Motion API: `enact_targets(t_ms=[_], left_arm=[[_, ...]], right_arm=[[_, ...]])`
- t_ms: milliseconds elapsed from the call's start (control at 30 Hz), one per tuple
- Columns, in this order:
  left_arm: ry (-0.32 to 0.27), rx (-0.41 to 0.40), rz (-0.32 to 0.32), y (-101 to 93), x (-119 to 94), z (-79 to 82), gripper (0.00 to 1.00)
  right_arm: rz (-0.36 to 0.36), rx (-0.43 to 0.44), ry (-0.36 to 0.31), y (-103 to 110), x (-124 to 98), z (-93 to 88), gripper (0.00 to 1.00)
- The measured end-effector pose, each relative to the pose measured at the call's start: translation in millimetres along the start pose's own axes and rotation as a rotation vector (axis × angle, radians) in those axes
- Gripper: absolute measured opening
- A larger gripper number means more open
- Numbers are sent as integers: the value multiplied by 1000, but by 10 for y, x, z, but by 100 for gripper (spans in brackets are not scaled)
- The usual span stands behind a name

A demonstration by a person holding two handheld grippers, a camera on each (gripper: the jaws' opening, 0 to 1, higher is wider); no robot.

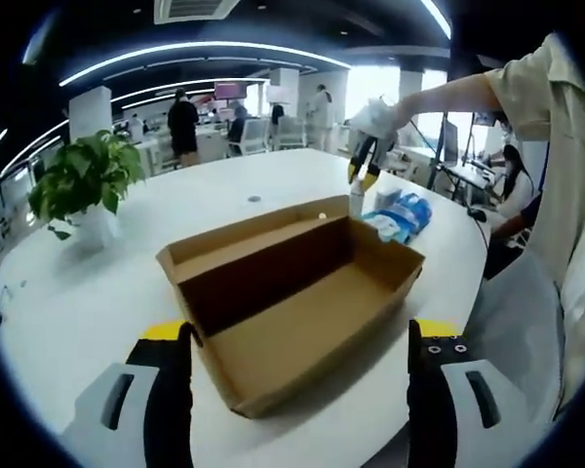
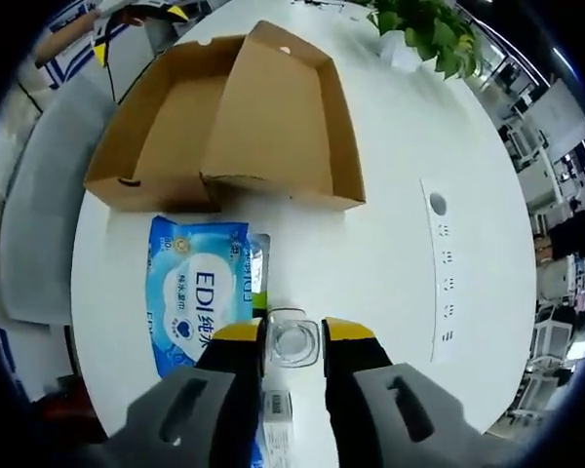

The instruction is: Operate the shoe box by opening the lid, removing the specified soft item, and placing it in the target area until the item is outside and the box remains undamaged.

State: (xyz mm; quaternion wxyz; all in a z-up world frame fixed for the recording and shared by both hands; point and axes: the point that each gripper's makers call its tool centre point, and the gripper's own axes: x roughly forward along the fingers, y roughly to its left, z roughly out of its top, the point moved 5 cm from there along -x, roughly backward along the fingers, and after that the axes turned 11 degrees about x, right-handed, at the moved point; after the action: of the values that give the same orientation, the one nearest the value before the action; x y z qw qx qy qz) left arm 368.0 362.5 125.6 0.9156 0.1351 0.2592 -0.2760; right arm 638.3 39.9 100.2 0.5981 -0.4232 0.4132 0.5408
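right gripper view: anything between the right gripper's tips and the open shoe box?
Yes. The blue wipes pack lies on the white table between the right gripper and the shoe box, left of a clear object in the jaws.

Left tool point(image 1: 302, 366), right tool point(image 2: 292, 343) — black jaws, yellow tips, grey housings; beige sleeve point(image 1: 526, 83).

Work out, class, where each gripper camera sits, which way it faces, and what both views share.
Left gripper view: rides the left gripper, facing across the open, empty shoe box towards the person's sleeve and the right gripper.
Right gripper view: rides the right gripper, looking down on a small clear container between its jaws.
Shared: box, blue wipes pack, potted plant, white table.
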Motion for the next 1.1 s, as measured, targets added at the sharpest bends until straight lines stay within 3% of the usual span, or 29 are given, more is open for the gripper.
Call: enact_targets(t_ms=[433,600,833,967,1100], left_arm=[[49,-1,67,126,10,-107,78],[68,-19,118,205,16,-159,66],[85,-55,166,265,21,-235,55],[103,-108,195,303,6,-305,44],[124,-153,218,346,-19,-383,40]], right_arm=[[-31,20,-32,-8,-86,41,27],[-56,45,-79,35,-141,153,26],[-82,128,-135,84,-169,301,23],[-76,232,-171,143,-144,356,21],[-87,356,-200,151,-117,401,18]])
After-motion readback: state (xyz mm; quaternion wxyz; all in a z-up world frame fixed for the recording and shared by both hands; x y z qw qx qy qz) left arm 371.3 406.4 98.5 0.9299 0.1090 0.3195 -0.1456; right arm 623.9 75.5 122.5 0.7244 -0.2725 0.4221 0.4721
